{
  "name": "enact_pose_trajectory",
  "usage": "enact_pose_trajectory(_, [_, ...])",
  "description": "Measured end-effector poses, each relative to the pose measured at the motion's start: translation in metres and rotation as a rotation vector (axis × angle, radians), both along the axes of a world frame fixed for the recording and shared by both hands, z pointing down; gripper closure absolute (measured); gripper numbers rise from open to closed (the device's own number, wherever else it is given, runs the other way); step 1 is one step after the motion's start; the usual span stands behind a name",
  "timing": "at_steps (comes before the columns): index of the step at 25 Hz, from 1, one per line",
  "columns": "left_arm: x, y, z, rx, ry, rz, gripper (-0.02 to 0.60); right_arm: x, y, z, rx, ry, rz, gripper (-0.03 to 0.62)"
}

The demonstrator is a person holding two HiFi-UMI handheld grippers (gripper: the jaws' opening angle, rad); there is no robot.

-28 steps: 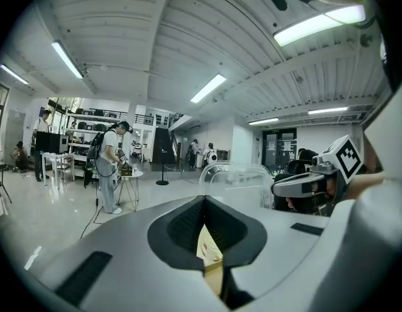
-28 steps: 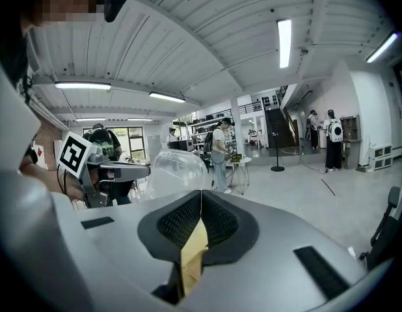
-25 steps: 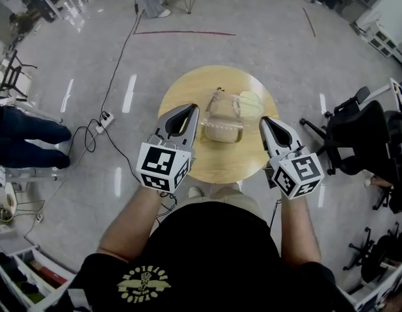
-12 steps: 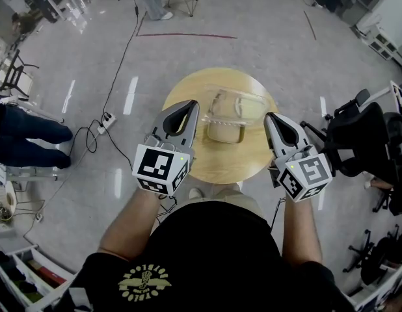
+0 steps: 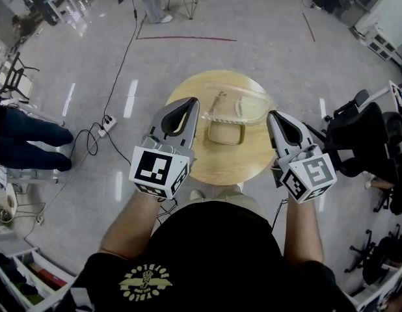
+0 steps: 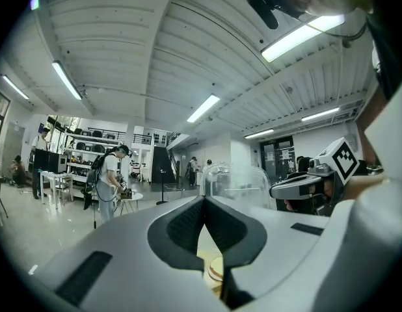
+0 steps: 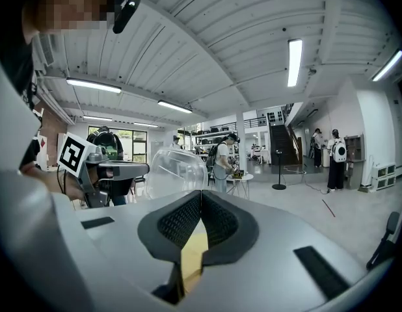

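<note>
A round wooden table (image 5: 188, 164) stands in front of me. On it lies a clear plastic domed container (image 5: 243, 104), with a yellowish rectangular tray (image 5: 226, 133) just nearer than it. My left gripper (image 5: 190, 101) hovers over the table's left side, shut and holding nothing. Over the right edge my right gripper (image 5: 272, 114) is shut too, also with nothing in it. Both point upward and away from me. The clear dome (image 6: 232, 182) rises beyond my left gripper (image 6: 203, 201), and the dome (image 7: 175, 171) shows again left of my right gripper (image 7: 201, 194).
A power strip (image 5: 107, 117) with cables lies on the grey floor to the left. An office chair (image 5: 357, 135) stands at the right, and a person's legs (image 5: 25, 138) show at far left. Another person (image 6: 108, 181) works at a small table far off.
Both grippers have drifted slightly nearer and tilted higher. The clear dome now stands taller in both gripper views and lies farther back from the tray in the head view.
</note>
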State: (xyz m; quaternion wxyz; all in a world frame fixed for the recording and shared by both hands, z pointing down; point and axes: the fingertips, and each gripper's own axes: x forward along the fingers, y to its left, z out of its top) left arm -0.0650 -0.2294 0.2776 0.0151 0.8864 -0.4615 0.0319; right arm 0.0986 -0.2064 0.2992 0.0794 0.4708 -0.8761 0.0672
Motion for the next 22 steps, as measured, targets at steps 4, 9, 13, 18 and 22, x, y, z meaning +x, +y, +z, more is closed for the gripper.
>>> enact_pose_trajectory(4, [0.001,0.003,-0.008,0.017,-0.002,0.004,0.565,0.001,0.001,-0.006,0.01,-0.004,0.002,0.579])
enact_pose_trajectory(9, [-0.004,0.002,-0.012,0.023,0.004,0.006,0.565,-0.004,0.001,-0.014,0.024,-0.003,0.002,0.579])
enact_pose_trajectory(13, [-0.005,0.003,-0.014,0.028,0.007,0.003,0.565,-0.006,0.002,-0.017,0.029,0.001,-0.001,0.579])
enact_pose_trajectory(18, [-0.004,0.004,-0.016,0.038,0.011,0.008,0.565,-0.005,0.003,-0.019,0.034,0.009,-0.001,0.579])
enact_pose_trajectory(22, [-0.003,0.005,-0.018,0.04,0.013,0.012,0.566,-0.004,0.005,-0.022,0.034,0.012,0.0,0.579])
